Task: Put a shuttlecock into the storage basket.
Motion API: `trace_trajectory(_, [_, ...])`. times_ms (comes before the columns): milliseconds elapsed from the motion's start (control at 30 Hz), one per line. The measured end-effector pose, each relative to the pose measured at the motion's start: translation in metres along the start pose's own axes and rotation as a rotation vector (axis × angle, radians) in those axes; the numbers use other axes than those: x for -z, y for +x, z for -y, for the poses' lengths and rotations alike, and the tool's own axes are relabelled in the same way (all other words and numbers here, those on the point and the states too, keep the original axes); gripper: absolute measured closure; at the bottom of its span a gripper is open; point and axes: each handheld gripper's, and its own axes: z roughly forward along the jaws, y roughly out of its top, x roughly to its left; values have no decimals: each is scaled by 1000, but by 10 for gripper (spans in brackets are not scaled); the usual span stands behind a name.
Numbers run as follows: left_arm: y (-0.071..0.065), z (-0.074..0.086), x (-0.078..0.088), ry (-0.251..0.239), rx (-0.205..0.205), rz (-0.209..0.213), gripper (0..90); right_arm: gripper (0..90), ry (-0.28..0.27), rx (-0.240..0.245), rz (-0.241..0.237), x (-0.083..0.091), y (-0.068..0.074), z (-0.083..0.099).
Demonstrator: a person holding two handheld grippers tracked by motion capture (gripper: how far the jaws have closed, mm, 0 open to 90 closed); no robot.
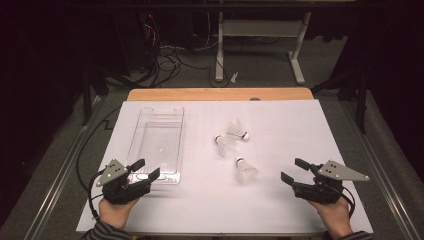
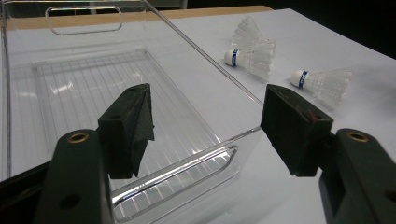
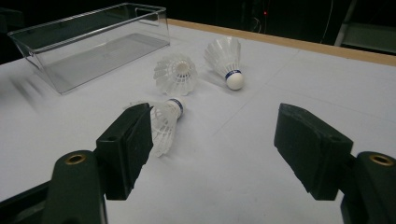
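Your left gripper point(image 1: 145, 170) and right gripper point(image 1: 294, 170) both stand wide, empty. The nearest shuttlecock point(image 1: 245, 171) lies left of your right gripper; pinch the feathers hard and they may crush.

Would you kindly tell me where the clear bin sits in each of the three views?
High view: clear bin left of centre, ahead of the left gripper.
Left gripper view: fills the left half, near rim between the jaws.
Right gripper view: upper left.
Shared landmark: the three shuttlecocks beside it.
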Motion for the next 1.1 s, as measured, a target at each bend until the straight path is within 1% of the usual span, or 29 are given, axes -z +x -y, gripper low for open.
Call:
trace_trajectory(100, [0, 0, 0, -6, -1, 1, 351, 286, 4, 0, 1, -1, 0, 0])
trace_trajectory(467, [-2, 0, 1, 0, -9, 7, 351, 286, 5, 2, 0, -1, 0, 0])
trace_trajectory(767, [-4, 0, 1, -4, -4, 12, 351, 286, 5, 4, -6, -1, 1, 0])
trace_trajectory(967, [-5, 0, -1, 2, -3, 15, 350, 285, 10, -3, -7, -1, 0, 0])
trace_trajectory(1100, [-8, -1, -2, 9, -12, 19, 352, 285, 11, -5, -9, -1, 0, 0])
